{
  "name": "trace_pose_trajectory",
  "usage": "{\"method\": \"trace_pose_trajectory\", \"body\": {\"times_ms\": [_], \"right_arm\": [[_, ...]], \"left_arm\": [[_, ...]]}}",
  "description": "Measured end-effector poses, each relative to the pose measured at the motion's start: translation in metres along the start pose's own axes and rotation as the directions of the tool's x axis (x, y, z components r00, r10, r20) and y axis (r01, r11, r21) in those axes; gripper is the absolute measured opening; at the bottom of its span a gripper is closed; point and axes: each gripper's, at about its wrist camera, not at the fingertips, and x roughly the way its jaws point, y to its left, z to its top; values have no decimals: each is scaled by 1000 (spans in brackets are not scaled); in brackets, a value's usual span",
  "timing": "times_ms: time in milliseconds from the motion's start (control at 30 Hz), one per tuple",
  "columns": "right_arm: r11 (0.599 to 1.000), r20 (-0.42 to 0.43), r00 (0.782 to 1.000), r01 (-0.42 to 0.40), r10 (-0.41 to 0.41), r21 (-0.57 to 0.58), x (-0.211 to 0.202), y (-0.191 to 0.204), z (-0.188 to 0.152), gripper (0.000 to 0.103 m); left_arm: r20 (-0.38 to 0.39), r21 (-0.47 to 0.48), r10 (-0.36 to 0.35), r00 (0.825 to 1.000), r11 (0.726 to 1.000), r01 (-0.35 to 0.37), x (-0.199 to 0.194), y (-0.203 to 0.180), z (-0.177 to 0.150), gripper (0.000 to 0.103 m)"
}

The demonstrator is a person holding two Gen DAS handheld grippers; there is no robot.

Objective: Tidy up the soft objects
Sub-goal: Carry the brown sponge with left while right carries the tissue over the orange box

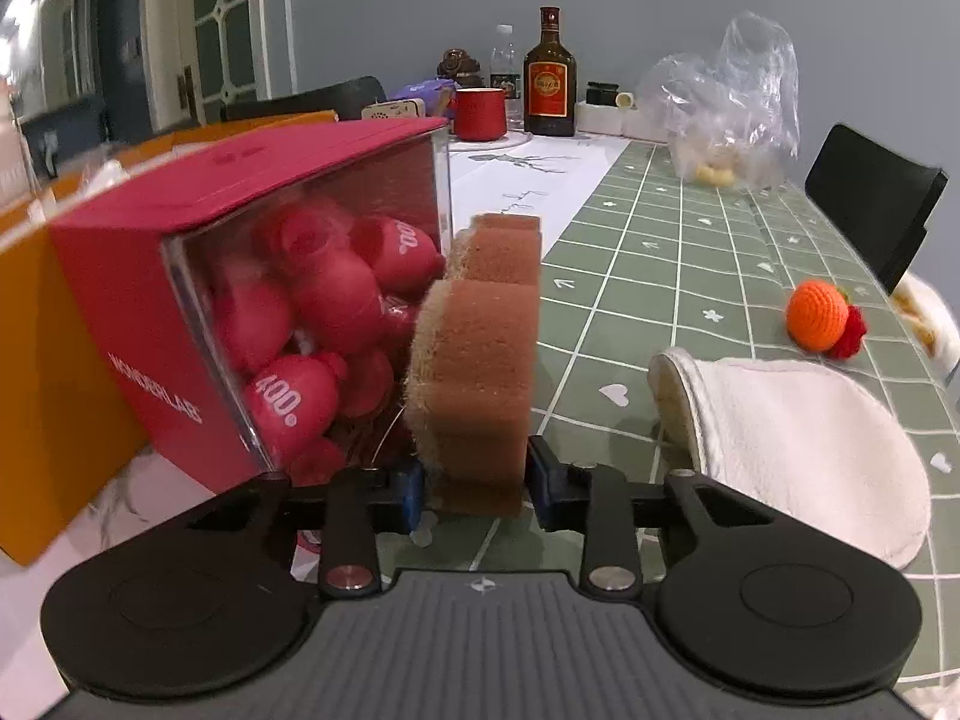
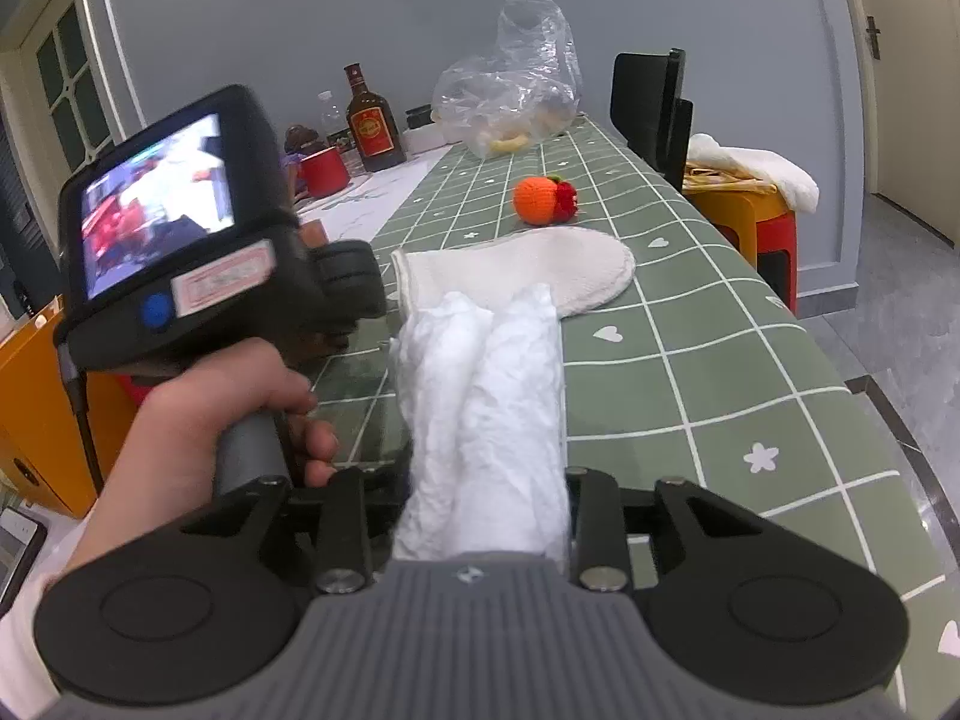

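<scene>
A brown scalloped sponge stands on edge between the blue pads of my left gripper, which is shut on its lower part. The sponge sits right beside the clear front of a red box full of red balls. My right gripper is shut on a crumpled white cloth that hides its fingertips. A cream mitt lies flat on the green checked tablecloth. Beyond it rests an orange crochet fruit with a red one against it.
A person's hand holds the left gripper's handle at the left of the right wrist view. At the table's far end stand a brown bottle, a red mug and a clear plastic bag. A black chair stands along the right edge.
</scene>
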Motion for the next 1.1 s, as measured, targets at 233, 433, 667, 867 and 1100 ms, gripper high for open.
{"method": "trace_pose_trajectory", "body": {"times_ms": [233,433,667,867,1100], "right_arm": [[1000,0,1000,-7,7,6,0,-2,0,32],[1000,0,1000,-23,23,22,0,-6,0,28],[994,20,998,-66,64,83,-2,-15,0,21],[993,46,994,-98,95,60,-5,-8,0,20],[985,103,983,-159,151,74,-11,-9,4,20]], "left_arm": [[27,37,-26,999,999,25,-13,8,-5,36],[281,129,-56,958,991,20,-54,5,-19,35],[538,200,-66,840,979,-50,-91,1,-25,35],[669,177,-47,742,979,-98,-112,4,-20,35],[650,75,-7,760,996,-55,-113,25,7,35]]}}
